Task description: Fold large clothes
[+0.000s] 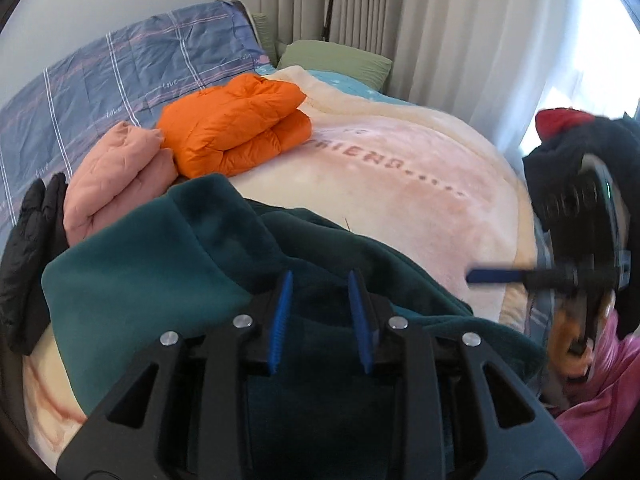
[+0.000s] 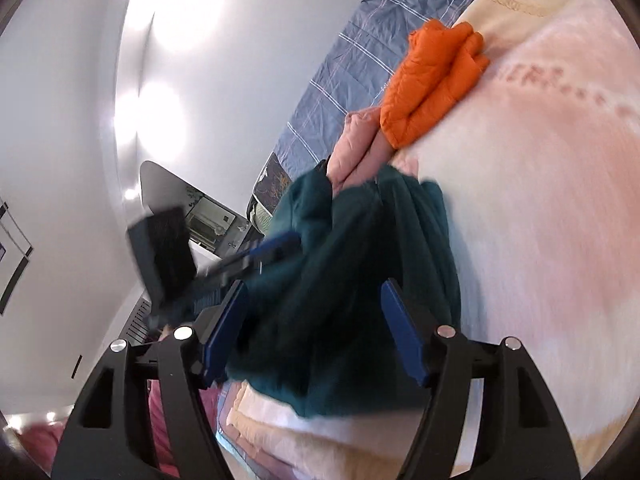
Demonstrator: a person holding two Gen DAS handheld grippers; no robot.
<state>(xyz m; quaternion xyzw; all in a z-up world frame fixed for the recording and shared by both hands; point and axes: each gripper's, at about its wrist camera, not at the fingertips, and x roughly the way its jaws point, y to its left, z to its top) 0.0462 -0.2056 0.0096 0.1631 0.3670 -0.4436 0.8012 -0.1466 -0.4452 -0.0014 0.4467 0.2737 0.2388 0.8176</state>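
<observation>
Four garments: teal fleece point(image 1: 160, 272), orange jacket point(image 1: 236, 124), pink jacket point(image 1: 116, 176), black jacket point(image 1: 32, 256).

The left wrist camera looked along its fingers, low and close over the dark teal fleece garment point(image 1: 168, 264), facing the curtains point(image 1: 400, 20). The right wrist camera, tilted and blurred, faced the white wall. Both views shared the folded orange puffer jacket point(image 1: 236, 124) point(image 2: 432, 80).

i'm in a home bedroom: bed with pink blanket point(image 1: 400, 184), blue plaid quilt point(image 1: 120, 68), green pillow point(image 1: 336, 60), curtains point(image 1: 400, 20) at the window, folded jackets point(image 1: 236, 124) stacked on the bed.
</observation>
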